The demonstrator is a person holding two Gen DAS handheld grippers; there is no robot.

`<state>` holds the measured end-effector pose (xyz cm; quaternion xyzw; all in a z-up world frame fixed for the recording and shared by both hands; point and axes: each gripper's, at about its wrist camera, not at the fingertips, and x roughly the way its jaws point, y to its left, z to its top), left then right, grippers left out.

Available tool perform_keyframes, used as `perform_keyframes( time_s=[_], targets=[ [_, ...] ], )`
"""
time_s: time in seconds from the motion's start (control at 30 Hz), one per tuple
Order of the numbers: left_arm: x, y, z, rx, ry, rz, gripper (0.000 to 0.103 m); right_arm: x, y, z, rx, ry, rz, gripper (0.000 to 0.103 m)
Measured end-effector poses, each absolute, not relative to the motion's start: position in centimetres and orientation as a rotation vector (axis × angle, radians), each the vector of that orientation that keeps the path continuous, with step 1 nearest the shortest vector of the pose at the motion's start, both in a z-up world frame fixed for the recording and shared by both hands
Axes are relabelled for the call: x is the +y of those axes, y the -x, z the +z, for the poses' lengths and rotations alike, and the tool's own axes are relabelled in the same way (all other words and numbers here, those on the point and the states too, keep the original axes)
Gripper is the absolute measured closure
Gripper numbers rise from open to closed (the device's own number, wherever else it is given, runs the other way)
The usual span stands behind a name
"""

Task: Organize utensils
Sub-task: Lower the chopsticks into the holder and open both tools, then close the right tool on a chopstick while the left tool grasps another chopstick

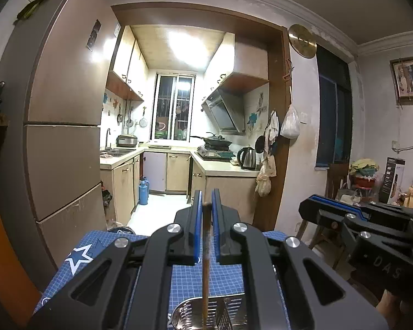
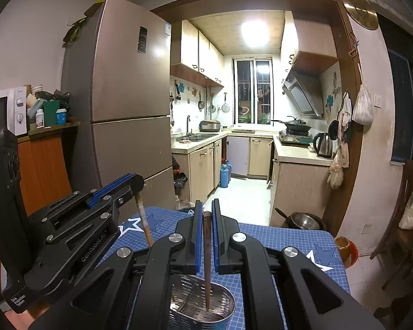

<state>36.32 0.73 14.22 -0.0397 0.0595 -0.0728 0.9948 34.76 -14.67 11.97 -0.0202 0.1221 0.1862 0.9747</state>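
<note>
Now each gripper, left [image 1: 205, 206] and right [image 2: 206, 207], clamps a chopstick [image 2: 206, 253] above the metal holder [image 2: 203, 302].

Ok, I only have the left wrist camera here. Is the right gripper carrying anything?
Observer: Yes. The right gripper is shut on a dark chopstick that hangs straight down.
Operator: Where is its lower tip?
Observer: Inside the metal holder, below the rim.
Operator: And does my own chopstick hang straight too?
Observer: Not from the right wrist view. The lighter chopstick in the left gripper slants, and its lower end is hidden behind the right gripper.
</note>
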Motion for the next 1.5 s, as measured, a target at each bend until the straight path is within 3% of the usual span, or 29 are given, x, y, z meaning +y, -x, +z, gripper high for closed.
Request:
perform_keyframes(
  time_s=[0.07, 0.17, 0.27, 0.43, 0.63, 0.77, 1.0, 1.5],
  targets=[
    [0.8, -36.4, 14.2, 0.124, 0.082, -0.142, 0.092, -14.6, -34.7, 12.0, 0.245, 0.043, 0.377, 0.095],
    [1.0, -36.1, 14.2, 0.117, 0.084, -0.132, 0.071, -14.5, -34.5, 12.1, 0.239, 0.047, 0.376, 0.095],
    [1.0, -35.9, 14.3, 0.117, 0.084, -0.129, 0.067, -14.5, -34.1, 12.4, 0.227, 0.05, 0.373, 0.095],
    [2.0, -32.7, 15.2, 0.083, 0.081, -0.128, 0.055, -15.9, -30.4, 14.0, 0.158, 0.039, 0.371, 0.074],
    [6.3, -21.4, 13.9, 0.035, 0.047, -0.119, 0.032, -20.4, -18.6, 11.1, 0.058, 0.028, 0.393, 0.071],
    [9.1, -15.4, 8.4, 0.106, 0.008, -0.103, 0.031, -23.1, -11.8, 3.4, 0.105, 0.005, 0.376, 0.071],
    [9.4, -11.5, -3.5, 0.38, -0.005, -0.104, 0.031, -21.7, -5.5, -8.4, 0.285, -0.025, 0.378, 0.073],
    [8.3, -9.7, -10.3, 0.47, -0.009, -0.103, 0.039, -15.0, -5.7, -15.9, 0.476, 0.028, 0.389, 0.08]
  ],
)
